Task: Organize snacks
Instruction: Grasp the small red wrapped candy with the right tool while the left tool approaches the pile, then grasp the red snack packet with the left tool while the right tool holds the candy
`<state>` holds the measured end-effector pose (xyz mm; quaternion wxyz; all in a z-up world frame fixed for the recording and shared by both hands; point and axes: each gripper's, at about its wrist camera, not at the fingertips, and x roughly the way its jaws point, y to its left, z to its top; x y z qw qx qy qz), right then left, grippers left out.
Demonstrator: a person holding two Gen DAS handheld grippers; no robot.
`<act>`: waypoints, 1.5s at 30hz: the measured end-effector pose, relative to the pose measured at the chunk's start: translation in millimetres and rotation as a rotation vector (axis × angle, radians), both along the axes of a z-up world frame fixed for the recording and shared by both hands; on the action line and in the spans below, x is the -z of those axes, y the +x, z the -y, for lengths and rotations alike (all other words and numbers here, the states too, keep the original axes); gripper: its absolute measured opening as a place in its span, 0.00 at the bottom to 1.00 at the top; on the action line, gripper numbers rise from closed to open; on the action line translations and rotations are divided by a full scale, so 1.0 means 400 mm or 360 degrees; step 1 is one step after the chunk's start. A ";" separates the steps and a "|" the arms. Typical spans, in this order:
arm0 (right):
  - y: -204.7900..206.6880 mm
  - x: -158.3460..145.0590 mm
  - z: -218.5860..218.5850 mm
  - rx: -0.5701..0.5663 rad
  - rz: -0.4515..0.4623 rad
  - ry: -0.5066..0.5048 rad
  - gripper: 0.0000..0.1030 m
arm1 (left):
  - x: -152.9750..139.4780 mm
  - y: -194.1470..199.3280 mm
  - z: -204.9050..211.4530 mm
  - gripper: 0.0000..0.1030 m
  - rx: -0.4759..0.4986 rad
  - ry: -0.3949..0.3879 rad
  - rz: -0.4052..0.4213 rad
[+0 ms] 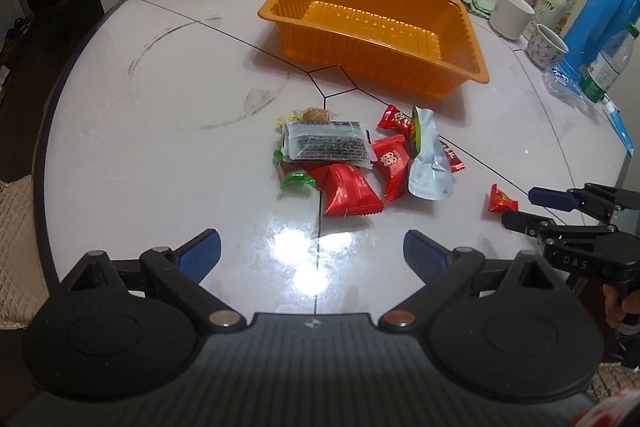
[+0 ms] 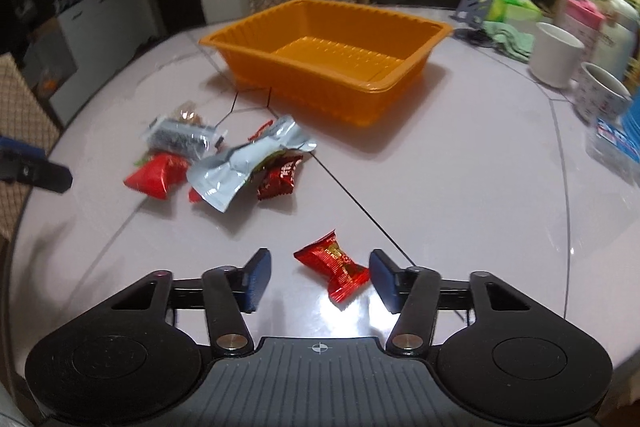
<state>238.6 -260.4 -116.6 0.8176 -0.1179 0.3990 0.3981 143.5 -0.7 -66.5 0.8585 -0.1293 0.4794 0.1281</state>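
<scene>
Right gripper (image 2: 320, 277) jaws open around red candy (image 2: 332, 266) at lower centre (pads not touching); left gripper (image 1: 312, 251) open, empty.

One orange tray (image 1: 372, 23), two mugs (image 1: 511, 15), two tools (image 1: 312, 251).

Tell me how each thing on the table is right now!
Orange tray: empty, upright on the table.
Lone red candy: lying flat between the right tongs, not squeezed.
Snack pile: heaped loose on the table, outside the tray.
Silver pouch: crumpled, lying on the pile.
Left tongs: open, holding nothing.
White mug: upright.
</scene>
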 end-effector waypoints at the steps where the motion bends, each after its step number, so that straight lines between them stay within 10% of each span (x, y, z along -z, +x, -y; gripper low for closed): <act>1: 0.005 0.007 -0.004 -0.0025 0.0011 -0.0021 0.48 | 0.004 0.005 0.000 0.94 -0.0006 -0.0001 -0.0003; 22: 0.031 0.049 -0.028 -0.0128 -0.0047 -0.0079 0.22 | 0.047 0.056 0.016 0.91 -0.0037 0.0017 0.0021; 45: 0.107 0.013 0.056 0.0232 -0.0275 0.0124 0.22 | 0.126 0.199 0.032 0.45 0.0015 0.0078 0.0007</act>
